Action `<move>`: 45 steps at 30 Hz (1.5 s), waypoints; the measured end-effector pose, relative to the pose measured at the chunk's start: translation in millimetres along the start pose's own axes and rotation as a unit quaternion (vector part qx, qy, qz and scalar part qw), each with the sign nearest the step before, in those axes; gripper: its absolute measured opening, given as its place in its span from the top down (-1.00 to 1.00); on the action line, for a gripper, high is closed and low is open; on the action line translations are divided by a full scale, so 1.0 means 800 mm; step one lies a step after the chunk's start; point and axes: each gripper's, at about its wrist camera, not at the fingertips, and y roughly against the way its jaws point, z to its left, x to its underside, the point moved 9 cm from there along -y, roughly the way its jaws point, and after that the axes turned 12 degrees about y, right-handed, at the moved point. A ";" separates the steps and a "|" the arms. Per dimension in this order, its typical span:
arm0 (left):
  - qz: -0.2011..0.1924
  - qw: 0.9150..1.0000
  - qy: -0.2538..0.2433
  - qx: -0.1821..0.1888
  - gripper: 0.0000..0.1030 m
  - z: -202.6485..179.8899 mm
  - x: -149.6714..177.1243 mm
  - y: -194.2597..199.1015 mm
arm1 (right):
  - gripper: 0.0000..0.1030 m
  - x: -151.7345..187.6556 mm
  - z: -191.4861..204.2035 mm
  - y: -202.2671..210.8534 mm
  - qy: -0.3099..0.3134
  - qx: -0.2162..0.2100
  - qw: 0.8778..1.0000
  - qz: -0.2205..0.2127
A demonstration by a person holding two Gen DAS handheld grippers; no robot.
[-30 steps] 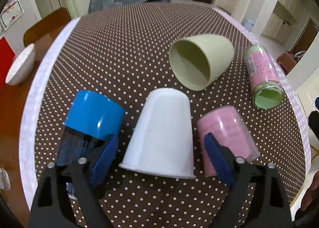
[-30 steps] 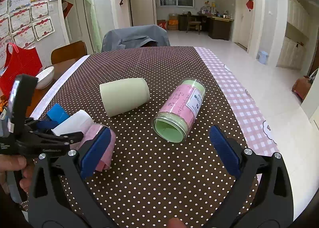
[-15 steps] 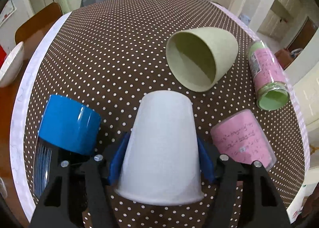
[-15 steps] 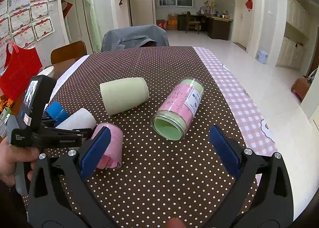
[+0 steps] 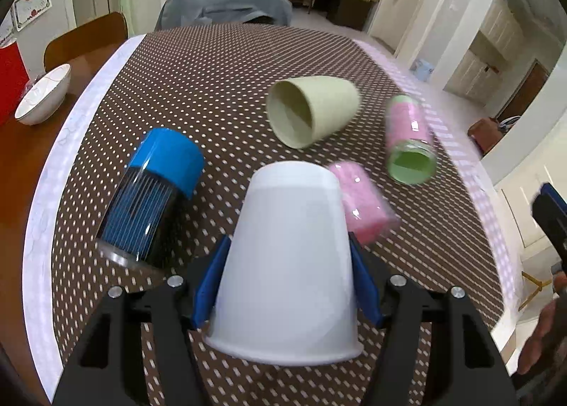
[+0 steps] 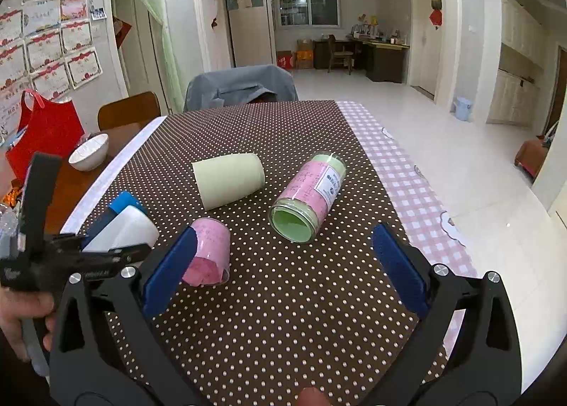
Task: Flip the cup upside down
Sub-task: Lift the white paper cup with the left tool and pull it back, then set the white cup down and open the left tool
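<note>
Left tongs (image 5: 288, 282) pinch the white tapered plastic cup (image 5: 290, 257) mid-wall between their pads, rim nearest the camera; it looks light, stiff and slick, while the right tongs (image 6: 283, 264) hang spread.

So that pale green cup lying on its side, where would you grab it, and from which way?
Probably across its round body, midway along, coming down from above. The pale green cup lies on its side on the dotted tablecloth, so its curved wall faces up. The free right gripper is open and looks wide enough to straddle it.
</note>
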 end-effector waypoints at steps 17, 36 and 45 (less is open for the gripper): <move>0.020 0.999 0.015 0.039 -0.24 -0.066 0.126 0.020 | -0.89 0.040 -0.025 0.046 -0.025 0.000 1.000 0.006; -0.024 0.998 -0.006 -0.054 -0.66 -0.058 0.140 0.019 | -0.89 0.069 -0.026 0.032 -0.061 -0.041 0.997 0.036; -0.094 0.992 0.007 -0.087 -0.69 -0.028 0.127 0.082 | -0.89 0.067 -0.011 0.035 -0.067 -0.059 0.995 0.040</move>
